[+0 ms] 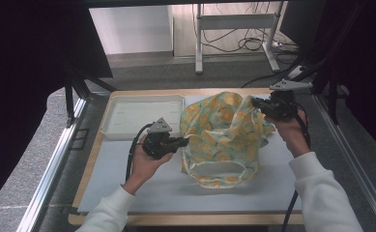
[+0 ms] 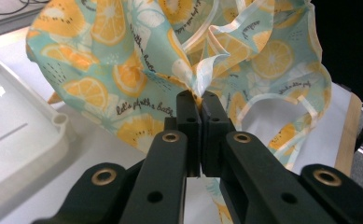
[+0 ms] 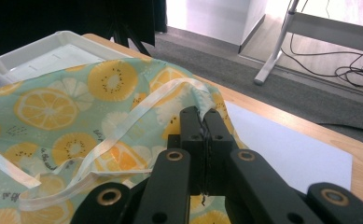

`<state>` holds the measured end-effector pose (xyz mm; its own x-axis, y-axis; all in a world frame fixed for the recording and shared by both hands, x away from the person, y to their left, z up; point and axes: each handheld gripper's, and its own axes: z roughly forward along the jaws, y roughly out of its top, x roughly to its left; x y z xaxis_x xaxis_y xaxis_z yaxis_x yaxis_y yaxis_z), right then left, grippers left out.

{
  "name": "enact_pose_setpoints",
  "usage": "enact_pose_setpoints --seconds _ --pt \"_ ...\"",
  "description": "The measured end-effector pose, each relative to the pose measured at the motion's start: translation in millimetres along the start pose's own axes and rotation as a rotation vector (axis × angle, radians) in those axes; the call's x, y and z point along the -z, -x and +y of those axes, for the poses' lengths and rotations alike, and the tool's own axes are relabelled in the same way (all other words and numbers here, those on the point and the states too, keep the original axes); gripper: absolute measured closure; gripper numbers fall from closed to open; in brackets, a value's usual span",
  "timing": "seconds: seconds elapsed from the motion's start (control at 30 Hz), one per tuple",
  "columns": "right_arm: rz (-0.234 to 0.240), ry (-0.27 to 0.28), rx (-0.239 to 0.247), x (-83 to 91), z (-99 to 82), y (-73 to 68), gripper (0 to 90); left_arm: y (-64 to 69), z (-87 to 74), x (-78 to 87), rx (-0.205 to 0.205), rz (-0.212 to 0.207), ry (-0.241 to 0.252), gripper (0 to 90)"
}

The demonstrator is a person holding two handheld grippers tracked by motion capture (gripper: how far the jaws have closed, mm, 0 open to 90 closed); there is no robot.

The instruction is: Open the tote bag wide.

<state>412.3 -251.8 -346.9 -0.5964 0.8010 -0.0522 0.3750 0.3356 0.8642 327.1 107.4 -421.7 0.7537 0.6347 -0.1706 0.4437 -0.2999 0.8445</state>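
The left tool (image 1: 184, 141) and right tool (image 1: 254, 102) each pinch the citrus-print cloth (image 1: 224, 135), which hangs between them above the desk (image 1: 272, 164). Just beyond the left tool sits a white tray (image 1: 113, 128), nothing in it.

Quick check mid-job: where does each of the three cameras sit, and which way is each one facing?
High view: above the person's side, looking forward and down on the white-covered table; both forearms, left gripper, right gripper.
Left gripper view: rides the left gripper, facing its shut jaws pinching the teal orange-slice-print fabric garment.
Right gripper view: rides the right gripper, jaws shut on the garment's edge, facing the floor beyond.
Shared: garment and white plastic tray.
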Motion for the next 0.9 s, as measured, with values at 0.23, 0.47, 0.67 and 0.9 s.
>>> enact_pose_setpoints --seconds 0.23,0.47,0.67,0.9 --pt "-0.019 -0.002 -0.006 -8.3 8.7 5.7 87.7 -8.0 8.2 0.5 0.003 0.005 0.008 88.9" --pt "-0.038 0.011 -0.029 -14.8 18.0 13.5 87.7 -11.8 18.6 5.5 0.003 0.017 0.028 88.9" --pt "-0.095 0.007 -0.042 -18.7 24.8 26.3 87.7 -15.7 25.9 9.6 0.003 0.029 0.041 88.7" --pt "-0.15 0.011 -0.046 -19.5 35.4 37.5 87.7 -21.0 32.5 10.4 0.009 0.043 0.053 88.7"
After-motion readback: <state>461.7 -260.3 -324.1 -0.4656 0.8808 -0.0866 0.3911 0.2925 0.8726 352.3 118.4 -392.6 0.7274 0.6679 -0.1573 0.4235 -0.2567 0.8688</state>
